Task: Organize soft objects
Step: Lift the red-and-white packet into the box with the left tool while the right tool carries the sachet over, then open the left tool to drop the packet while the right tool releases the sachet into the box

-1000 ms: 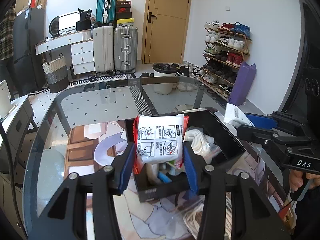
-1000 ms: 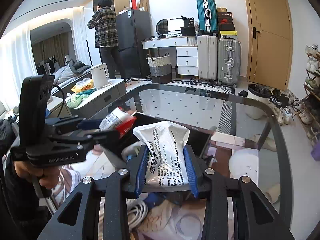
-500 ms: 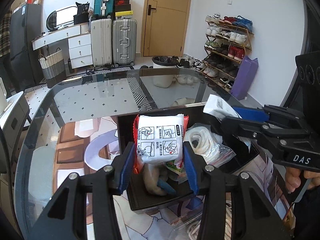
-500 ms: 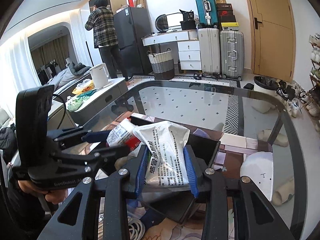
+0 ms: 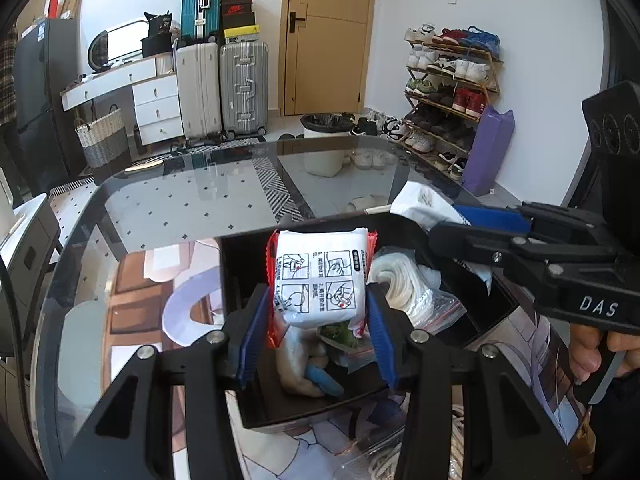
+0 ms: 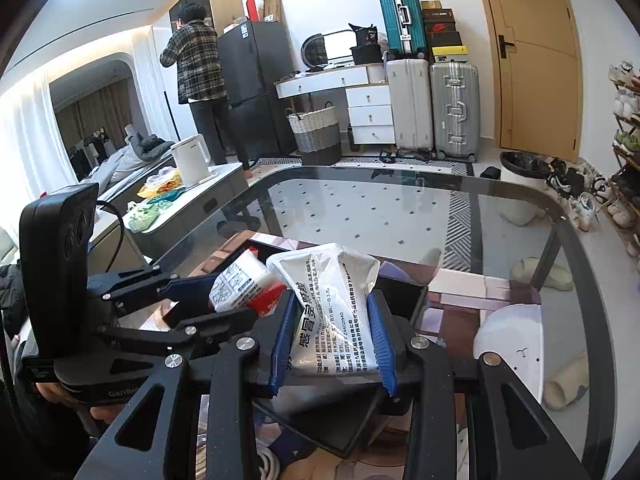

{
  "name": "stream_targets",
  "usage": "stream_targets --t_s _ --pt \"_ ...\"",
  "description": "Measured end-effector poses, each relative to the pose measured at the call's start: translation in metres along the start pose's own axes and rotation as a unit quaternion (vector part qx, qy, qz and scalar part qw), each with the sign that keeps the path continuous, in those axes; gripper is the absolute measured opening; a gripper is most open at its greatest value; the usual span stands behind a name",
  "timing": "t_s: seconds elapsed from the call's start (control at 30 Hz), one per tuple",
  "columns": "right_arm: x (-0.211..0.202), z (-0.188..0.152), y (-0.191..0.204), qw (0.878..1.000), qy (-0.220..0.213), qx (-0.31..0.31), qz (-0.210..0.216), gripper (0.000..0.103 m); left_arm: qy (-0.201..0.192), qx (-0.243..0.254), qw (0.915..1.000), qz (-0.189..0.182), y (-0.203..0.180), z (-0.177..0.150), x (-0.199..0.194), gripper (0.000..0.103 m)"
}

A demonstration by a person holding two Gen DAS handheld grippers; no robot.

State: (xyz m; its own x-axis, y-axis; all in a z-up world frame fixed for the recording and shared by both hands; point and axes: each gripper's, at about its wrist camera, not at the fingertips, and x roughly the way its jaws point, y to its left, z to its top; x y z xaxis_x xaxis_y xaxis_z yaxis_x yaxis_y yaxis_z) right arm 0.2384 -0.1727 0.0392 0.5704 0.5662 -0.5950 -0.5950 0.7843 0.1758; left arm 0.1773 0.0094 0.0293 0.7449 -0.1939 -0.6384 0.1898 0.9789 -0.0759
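In the left wrist view, the left gripper (image 5: 316, 312) sits at the lower centre of the frame. Its blue pads press from both sides on a white packet with red edges (image 5: 320, 276), so the soft packet cannot slip. The packet hangs just above the black tray (image 5: 492, 308), which already contains a bag of white cord (image 5: 404, 284) and a pale soft thing with a blue part (image 5: 308, 364). I judge that the packet is held there in order to be dropped into the tray. At the right of the frame the right gripper (image 5: 456, 220) brings a white pouch (image 5: 420, 200) over the tray's far rim.

In the right wrist view, the right gripper (image 6: 332, 332) at the lower centre is closed narrowly on the white pouch with printed text (image 6: 332, 300), which stands upright between the pads. The tray (image 6: 404, 292) lies beneath it on the glass table (image 6: 400, 208). At the left, the left gripper (image 6: 192, 296) holds its packet (image 6: 244, 284) just beside the pouch.
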Motion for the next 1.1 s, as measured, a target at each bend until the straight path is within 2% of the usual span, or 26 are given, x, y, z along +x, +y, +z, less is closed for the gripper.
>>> stream_targets --t_s 0.23,0.3,0.53,0.6,0.7,0.8,0.87,0.93,1.03,1.1 --pt "0.007 0.001 0.007 1.0 0.007 -0.016 -0.004 0.037 -0.004 -0.008 1.0 -0.001 0.009 0.006 -0.002 0.047" --pt "0.007 0.001 0.007 1.0 0.007 -0.016 -0.008 0.046 -0.001 -0.007 1.0 0.002 0.009 0.006 0.001 0.047" --pt "-0.01 -0.004 0.004 0.999 -0.001 -0.02 -0.027 0.058 0.0 -0.007 1.0 -0.003 0.008 0.003 0.0 0.047" --pt "-0.017 -0.007 0.002 0.999 -0.009 -0.017 -0.031 0.073 0.003 -0.006 1.0 -0.005 0.007 0.003 0.002 0.048" --pt "-0.025 -0.012 -0.003 0.999 -0.014 -0.007 -0.036 0.086 0.01 -0.002 0.9999 -0.005 0.003 0.002 0.004 0.055" --pt "-0.032 -0.017 -0.007 0.999 -0.014 0.002 -0.042 0.09 0.016 -0.002 0.9999 0.001 0.001 0.001 0.004 0.061" --pt "-0.037 -0.022 -0.007 0.999 -0.014 0.005 -0.045 0.093 0.012 -0.002 0.9999 -0.003 0.0 0.0 -0.002 0.069" --pt "-0.043 -0.028 -0.008 0.999 -0.015 0.007 -0.048 0.099 0.004 0.001 1.0 0.0 -0.001 -0.001 -0.01 0.086" --pt "-0.049 -0.038 -0.007 0.998 -0.01 0.01 -0.055 0.102 -0.001 0.002 1.0 -0.003 -0.001 -0.005 -0.022 0.1" --pt "-0.053 -0.046 -0.006 0.998 -0.004 0.013 -0.056 0.102 0.0 -0.002 1.0 -0.009 0.001 -0.01 -0.03 0.103"
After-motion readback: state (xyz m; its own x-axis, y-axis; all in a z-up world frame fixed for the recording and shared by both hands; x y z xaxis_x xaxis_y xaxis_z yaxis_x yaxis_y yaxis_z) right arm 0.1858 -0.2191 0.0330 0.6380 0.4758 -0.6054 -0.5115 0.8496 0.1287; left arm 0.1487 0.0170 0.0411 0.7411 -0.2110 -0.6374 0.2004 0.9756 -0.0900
